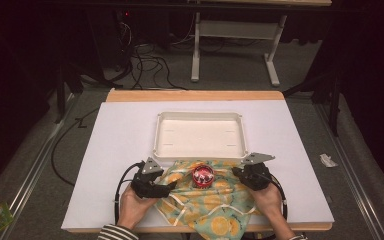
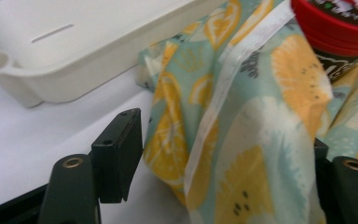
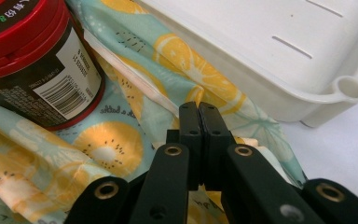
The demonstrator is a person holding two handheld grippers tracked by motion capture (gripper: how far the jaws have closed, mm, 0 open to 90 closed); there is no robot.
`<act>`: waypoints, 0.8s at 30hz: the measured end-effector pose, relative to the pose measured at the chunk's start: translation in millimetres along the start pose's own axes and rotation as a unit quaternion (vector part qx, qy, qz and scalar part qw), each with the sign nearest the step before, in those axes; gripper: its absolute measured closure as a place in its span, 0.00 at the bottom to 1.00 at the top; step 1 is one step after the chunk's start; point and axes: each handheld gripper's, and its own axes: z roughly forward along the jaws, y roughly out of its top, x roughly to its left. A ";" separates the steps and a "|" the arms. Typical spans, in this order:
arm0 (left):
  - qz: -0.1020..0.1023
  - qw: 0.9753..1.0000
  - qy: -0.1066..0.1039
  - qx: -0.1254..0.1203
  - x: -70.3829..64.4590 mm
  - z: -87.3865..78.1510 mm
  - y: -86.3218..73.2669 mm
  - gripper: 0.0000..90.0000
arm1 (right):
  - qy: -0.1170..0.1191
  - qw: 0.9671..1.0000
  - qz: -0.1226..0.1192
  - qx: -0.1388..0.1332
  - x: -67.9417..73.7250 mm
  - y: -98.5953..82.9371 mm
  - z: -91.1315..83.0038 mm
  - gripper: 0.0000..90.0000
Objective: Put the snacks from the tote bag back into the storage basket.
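You had a cloth in pale teal, printed with yellow-orange citrus slices and edged with a white band. On it sat a jar with a red lid and a dark label carrying a white barcode patch. Your tray was plain cream-white. The table was white with a light wood far edge. Both your grippers, left gripper and right gripper, were black with grey plates. Your sleeve was striped black and white.
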 end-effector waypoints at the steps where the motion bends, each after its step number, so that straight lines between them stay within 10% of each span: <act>1: 0.002 1.000 -0.002 -0.001 -1.6 -0.1 0.6 0.36 | -0.001 1.000 -0.001 0.000 0.3 0.1 0.4 1.00; 24: 0.015 0.998 -0.008 -0.067 -17.2 -15.6 14.8 0.30 | -0.004 1.000 -0.003 0.012 2.4 0.7 5.1 1.00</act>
